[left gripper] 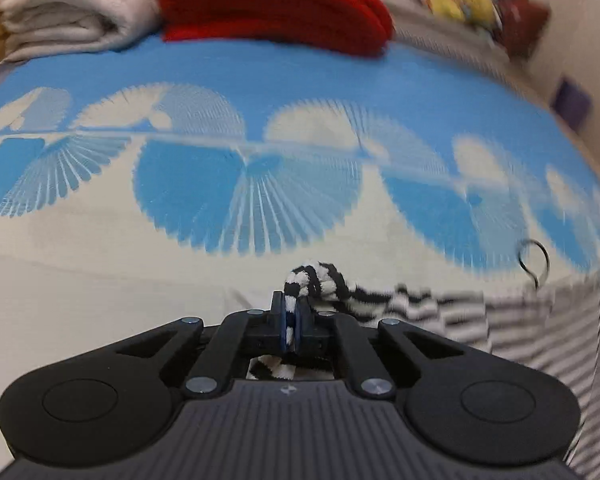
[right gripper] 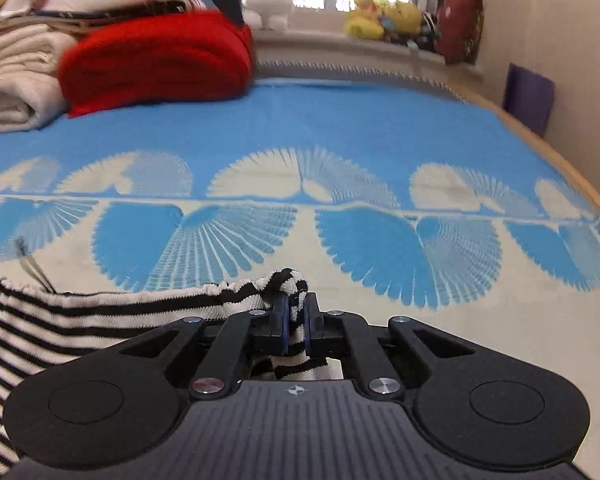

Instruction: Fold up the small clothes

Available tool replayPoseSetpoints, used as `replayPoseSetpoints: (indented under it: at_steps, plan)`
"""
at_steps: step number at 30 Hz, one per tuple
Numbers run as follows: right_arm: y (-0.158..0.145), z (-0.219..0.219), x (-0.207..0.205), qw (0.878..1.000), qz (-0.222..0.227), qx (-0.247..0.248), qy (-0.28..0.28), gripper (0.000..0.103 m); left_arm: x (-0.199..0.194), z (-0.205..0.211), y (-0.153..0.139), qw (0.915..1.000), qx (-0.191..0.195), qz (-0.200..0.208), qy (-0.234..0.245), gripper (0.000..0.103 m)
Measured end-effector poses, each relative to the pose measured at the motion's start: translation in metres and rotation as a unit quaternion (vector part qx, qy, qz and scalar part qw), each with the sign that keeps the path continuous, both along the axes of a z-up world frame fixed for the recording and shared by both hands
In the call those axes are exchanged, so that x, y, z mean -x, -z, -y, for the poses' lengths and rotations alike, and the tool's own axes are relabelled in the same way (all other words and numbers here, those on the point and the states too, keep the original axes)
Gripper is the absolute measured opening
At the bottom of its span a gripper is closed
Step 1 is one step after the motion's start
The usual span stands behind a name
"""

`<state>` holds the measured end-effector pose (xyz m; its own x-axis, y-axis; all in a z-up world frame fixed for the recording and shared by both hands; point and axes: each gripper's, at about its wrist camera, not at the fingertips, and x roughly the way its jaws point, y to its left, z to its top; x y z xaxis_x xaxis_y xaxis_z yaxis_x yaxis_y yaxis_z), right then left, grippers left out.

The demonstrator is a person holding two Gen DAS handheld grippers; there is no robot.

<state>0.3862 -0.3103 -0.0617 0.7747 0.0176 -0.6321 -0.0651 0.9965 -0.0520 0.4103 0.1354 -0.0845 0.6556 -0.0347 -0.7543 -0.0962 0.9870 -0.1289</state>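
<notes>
Striped black-and-white garment (left gripper: 440,304) is hanging stretched between the two grippers above a blue-and-cream patterned bedspread (left gripper: 260,76). From the left wrist view, the left gripper (left gripper: 291,320) is pinching a bunched corner of the cloth, its fingers closed tight on the fabric with stripes showing between them, and the rest of the cloth is trailing off to the right. From the right wrist view, the right gripper (right gripper: 296,324) is likewise clamping a gathered corner, fingers nearly together on the fabric, the garment running away to the left. At the far end of the bedspread, a folded red blanket (right gripper: 160,60) is lying beside stacked cream towels (right gripper: 12,80).
</notes>
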Motion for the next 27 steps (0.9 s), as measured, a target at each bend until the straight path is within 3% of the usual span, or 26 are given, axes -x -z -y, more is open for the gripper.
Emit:
replayPoseSetpoints:
  at_steps: [2,4,6,8,9,10,12,14,17,20,24,27]
  plan:
    - [-0.005,-0.008,-0.003,1.0,0.027,0.0,-0.003,0.006,0.0,-0.008,-0.006,0.9991,0.007,0.029,-0.031,0.003]
    - [-0.001,-0.015,-0.008,0.999,0.031,0.011,-0.006,0.006,-0.003,-0.009,0.001,0.9987,0.001,0.014,-0.049,0.004]
    - [0.015,-0.025,-0.017,0.999,-0.015,0.033,-0.013,0.007,-0.013,-0.006,0.025,0.997,-0.024,-0.049,-0.054,0.004]
    - [0.043,-0.035,-0.027,0.993,-0.09,0.075,-0.022,0.007,-0.019,-0.008,0.051,0.992,-0.015,-0.111,-0.057,0.005]
    - [0.059,-0.039,-0.03,0.987,-0.128,0.097,-0.026,0.007,-0.017,-0.009,0.052,0.9925,-0.011,-0.105,-0.062,0.008]
    - [0.064,-0.042,-0.029,0.985,-0.13,0.111,-0.028,0.007,-0.018,-0.009,0.049,0.9929,-0.01,-0.102,-0.06,0.008]
    - [0.06,-0.047,-0.027,0.985,-0.115,0.128,-0.027,0.011,-0.018,-0.012,0.045,0.9924,0.004,-0.108,-0.06,0.025]
    - [0.049,-0.039,-0.025,0.989,-0.109,0.098,-0.007,0.02,-0.013,-0.016,0.038,0.9926,0.023,-0.102,-0.061,0.039]
    - [0.019,-0.014,-0.012,0.996,-0.079,0.014,0.033,0.031,-0.001,-0.028,0.018,0.9939,0.047,-0.081,-0.058,0.045]
    - [-0.007,0.016,0.013,0.994,-0.066,-0.06,0.059,0.034,0.019,-0.039,-0.003,0.9931,0.087,-0.067,-0.04,0.047]
    - [-0.027,0.049,0.052,0.986,-0.099,-0.117,0.059,0.035,0.055,-0.055,-0.022,0.9899,0.126,-0.063,-0.018,0.047]
    - [-0.034,0.066,0.088,0.981,-0.12,-0.139,0.056,0.039,0.085,-0.068,-0.035,0.9888,0.123,-0.081,-0.021,0.045]
